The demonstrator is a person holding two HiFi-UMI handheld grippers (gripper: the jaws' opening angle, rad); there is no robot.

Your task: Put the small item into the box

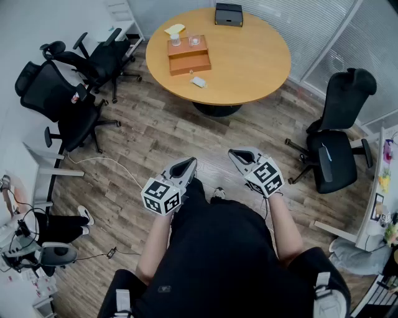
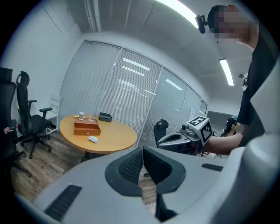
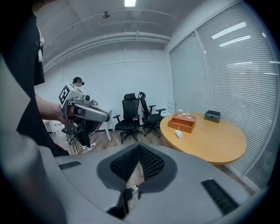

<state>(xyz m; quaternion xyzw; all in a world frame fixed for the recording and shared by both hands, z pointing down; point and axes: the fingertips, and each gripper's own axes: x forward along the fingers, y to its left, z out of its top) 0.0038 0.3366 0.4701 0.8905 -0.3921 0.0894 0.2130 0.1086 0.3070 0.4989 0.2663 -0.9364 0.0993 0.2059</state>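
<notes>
Square markers (image 1: pixel 160 196) on left gripper (image 1: pixel 186 164), right gripper (image 1: pixel 239 154)

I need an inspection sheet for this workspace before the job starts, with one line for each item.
Surface: round wooden table.
Job's things: small white item lies on the table in front of the brown wooden box, not inside.
Clutter: glasses on the box, yellow object next to them, black case at the far edge.
Grippers: left gripper and right gripper, fingers shut, empty, short of the table.
Cables: white cable on the floor.
Surroundings: black office chairs, blinds.
</notes>
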